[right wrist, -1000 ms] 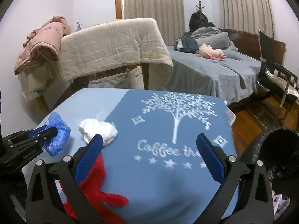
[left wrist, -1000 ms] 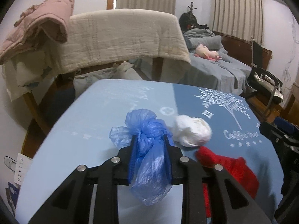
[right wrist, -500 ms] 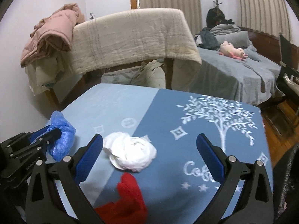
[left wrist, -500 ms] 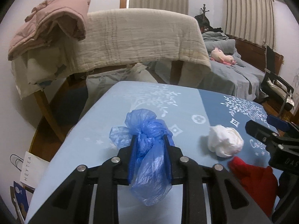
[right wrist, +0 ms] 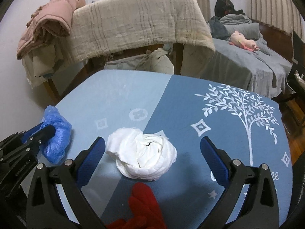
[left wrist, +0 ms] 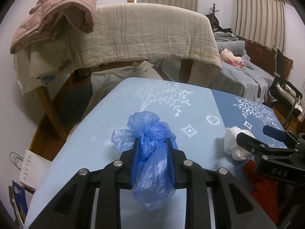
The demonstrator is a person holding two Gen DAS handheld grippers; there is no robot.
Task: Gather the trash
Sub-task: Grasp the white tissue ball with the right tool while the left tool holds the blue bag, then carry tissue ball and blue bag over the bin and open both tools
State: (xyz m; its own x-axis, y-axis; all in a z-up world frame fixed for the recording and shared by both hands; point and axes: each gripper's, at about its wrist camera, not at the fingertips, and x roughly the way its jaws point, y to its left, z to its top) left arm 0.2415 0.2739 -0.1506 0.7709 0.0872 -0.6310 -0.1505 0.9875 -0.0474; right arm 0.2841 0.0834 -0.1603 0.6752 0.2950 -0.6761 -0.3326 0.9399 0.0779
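Observation:
A crumpled blue plastic bag [left wrist: 151,148] hangs pinched in my left gripper [left wrist: 152,143], above the blue tablecloth [left wrist: 167,103]. The same blue plastic bag [right wrist: 56,137] and the left gripper [right wrist: 44,130] show at the left of the right wrist view. A crumpled white wad of paper [right wrist: 143,152] lies on the tablecloth [right wrist: 190,99]. My right gripper [right wrist: 152,147] is open, its fingers standing wide either side of the wad and apart from it. In the left wrist view the white wad [left wrist: 235,143] sits partly behind the right gripper's fingers [left wrist: 249,141].
A red cloth [right wrist: 141,206] lies on the table just in front of the wad, also the red cloth [left wrist: 261,181] at lower right. Behind the table stands a chair draped in a beige blanket [right wrist: 137,22] and pink jacket [right wrist: 51,19]. A grey bed [right wrist: 247,63] is at the right.
Both views have swung left across the table. The right gripper has come down over the white wad, which now lies between its open fingers. The blue bag stays held.

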